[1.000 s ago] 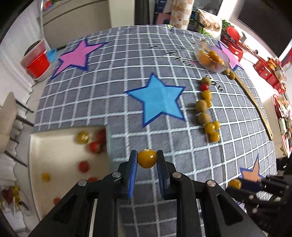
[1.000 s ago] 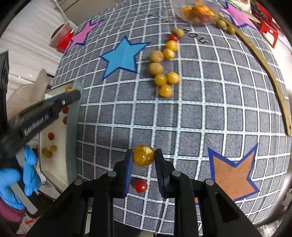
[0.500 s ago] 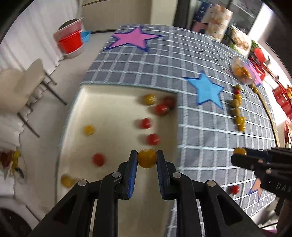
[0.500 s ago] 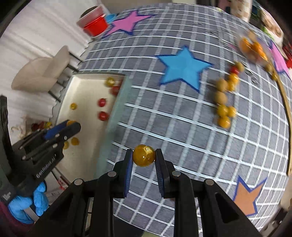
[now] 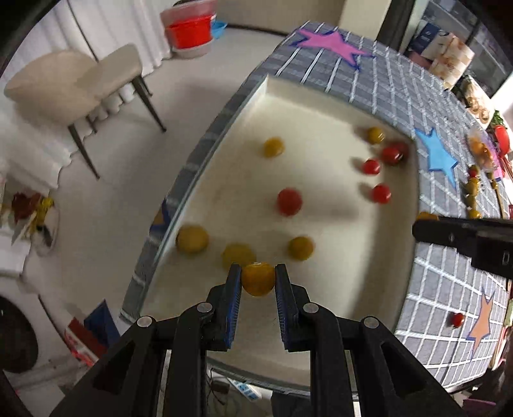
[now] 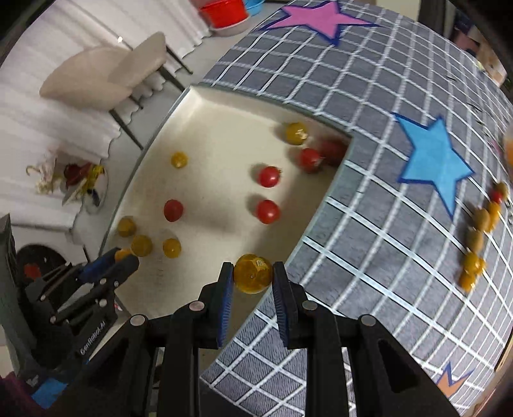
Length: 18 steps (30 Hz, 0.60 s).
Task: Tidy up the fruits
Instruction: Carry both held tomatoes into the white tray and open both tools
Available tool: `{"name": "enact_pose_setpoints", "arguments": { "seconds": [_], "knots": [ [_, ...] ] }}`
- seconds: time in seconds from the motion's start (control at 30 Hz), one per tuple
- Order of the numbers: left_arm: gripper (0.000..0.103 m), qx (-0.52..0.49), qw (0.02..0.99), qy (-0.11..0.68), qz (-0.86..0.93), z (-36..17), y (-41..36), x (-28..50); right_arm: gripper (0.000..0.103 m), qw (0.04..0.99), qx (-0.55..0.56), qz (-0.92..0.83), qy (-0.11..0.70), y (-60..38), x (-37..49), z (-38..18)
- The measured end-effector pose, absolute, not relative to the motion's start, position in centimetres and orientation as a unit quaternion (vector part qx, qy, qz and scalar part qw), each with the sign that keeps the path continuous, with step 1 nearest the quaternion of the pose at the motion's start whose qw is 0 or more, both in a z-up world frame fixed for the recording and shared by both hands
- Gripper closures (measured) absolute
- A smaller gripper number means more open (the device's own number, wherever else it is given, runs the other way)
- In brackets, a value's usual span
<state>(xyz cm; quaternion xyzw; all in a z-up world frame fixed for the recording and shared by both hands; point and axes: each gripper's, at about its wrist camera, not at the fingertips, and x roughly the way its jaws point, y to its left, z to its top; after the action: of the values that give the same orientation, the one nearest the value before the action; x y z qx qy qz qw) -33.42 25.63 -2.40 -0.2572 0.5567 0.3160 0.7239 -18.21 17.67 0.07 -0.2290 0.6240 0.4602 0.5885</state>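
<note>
The left gripper (image 5: 258, 279), black with blue ribbed pads, pinches a small round yellow-orange cherry tomato (image 5: 258, 278) between its fingertips and points steeply down over a shallow cream-white rectangular tray (image 5: 288, 106). Just beyond the held fruit, three yellow tomatoes (image 5: 239, 255) lie loose on the tray floor near its closer end. Farther in sit a red tomato (image 5: 289, 201) near the middle, another yellow one beyond it, and a cluster of red ones with a single yellow one (image 5: 375, 135) by the far right corner.

The right gripper (image 6: 252, 278), of the same make, is closed on a second yellow-orange cherry tomato (image 6: 252, 273), slightly larger and dimpled. It hangs over the tray's right-hand edge, where the tray (image 6: 205, 106) meets the grey cloth with white grid lines (image 6: 368, 96) that covers the surface. In the left wrist view this gripper (image 5: 426, 226) shows as a dark bar at the right, above that same edge.

On the cloth are a blue star patch (image 6: 433, 160), a pink star patch (image 6: 315, 17) at the far end and an orange one at the near corner. A line of loose yellow and brownish fruits (image 6: 479, 221) with one red lies well to the right of the tray. A single red tomato (image 5: 457, 319) lies alone beside the orange star. A beige chair (image 5: 70, 86) stands on the floor to the left, red plastic tubs (image 5: 189, 30) beyond it.
</note>
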Motion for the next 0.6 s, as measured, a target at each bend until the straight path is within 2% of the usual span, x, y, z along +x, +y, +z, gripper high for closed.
{"name": "enact_pose_setpoints", "arguments": {
  "seconds": [0.3, 0.6],
  "knots": [
    [0.081, -0.265, 0.707, 0.574, 0.316, -5.7, 24.5, -33.7, 0.077, 0.572, -0.278, 0.457, 0.621, 20.6, -19.2, -3.1],
    [0.081, -0.248, 0.711, 0.576, 0.317, -5.7, 24.4, -33.6, 0.076, 0.574, -0.298, 0.449, 0.617, 21.9, -19.5, -4.6]
  ]
}}
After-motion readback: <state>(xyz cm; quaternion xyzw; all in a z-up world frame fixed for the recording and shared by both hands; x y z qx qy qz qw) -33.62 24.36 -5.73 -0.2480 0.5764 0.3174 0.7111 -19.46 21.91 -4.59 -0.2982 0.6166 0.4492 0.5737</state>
